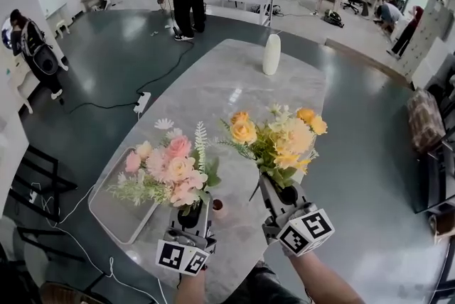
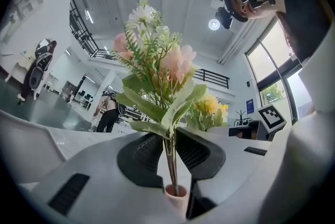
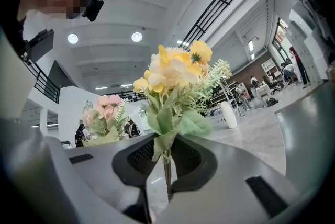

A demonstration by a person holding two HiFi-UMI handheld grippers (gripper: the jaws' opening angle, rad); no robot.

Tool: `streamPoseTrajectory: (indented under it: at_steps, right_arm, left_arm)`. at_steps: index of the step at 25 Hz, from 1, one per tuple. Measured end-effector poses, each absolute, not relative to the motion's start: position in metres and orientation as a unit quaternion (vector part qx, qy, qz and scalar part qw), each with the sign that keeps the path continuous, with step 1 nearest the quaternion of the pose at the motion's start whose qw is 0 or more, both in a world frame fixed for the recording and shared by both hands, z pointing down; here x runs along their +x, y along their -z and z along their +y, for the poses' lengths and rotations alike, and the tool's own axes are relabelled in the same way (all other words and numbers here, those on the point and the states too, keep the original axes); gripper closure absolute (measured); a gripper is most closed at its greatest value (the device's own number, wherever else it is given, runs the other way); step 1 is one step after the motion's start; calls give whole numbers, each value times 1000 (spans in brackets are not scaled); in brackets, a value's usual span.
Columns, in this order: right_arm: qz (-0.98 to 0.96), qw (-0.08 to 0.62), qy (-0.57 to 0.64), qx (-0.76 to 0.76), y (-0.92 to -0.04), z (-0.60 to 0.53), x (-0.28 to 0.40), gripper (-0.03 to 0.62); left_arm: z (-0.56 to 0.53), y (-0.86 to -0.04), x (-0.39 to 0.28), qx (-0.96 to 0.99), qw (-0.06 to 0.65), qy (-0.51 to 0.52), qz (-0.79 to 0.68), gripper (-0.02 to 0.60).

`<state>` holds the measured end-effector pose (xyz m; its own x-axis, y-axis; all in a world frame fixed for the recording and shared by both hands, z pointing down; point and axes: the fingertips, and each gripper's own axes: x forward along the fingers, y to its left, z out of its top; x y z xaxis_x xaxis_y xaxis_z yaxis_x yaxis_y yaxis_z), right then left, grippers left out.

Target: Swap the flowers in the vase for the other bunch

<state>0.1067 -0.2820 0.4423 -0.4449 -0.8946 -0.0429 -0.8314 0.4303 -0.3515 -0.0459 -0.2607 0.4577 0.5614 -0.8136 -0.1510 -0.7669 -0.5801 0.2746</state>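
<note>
Now, left gripper (image 2: 168, 152): fingers clamped on the pink bunch (image 1: 167, 171) stems, held upright so the ends meet the small vase (image 1: 218, 207) mouth.
Right gripper (image 3: 166, 157): fingers pinching the yellow bunch (image 1: 277, 136), parked right, clear of the vase.

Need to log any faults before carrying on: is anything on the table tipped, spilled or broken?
Nothing stands out. The pink bunch is upright in the left gripper, its stems in the small pink vase; the yellow bunch is upright in the right gripper; the white vase stands upright at the far end.
</note>
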Motion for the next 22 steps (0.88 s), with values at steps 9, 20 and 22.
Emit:
streamPoseTrajectory:
  at_steps: [9, 20, 22]
  right_arm:
    - [837, 118, 145, -514, -445, -281, 106, 528]
    - [837, 119, 142, -515, -449, -281, 106, 528]
    - [837, 119, 141, -514, -452, -280, 105, 528]
  left_arm:
    - [-268, -464, -37, 885, 84, 112, -443, 499]
    - [-267, -477, -28, 893, 72, 82, -436, 499]
    - [-265, -484, -29, 893, 72, 76, -437, 499]
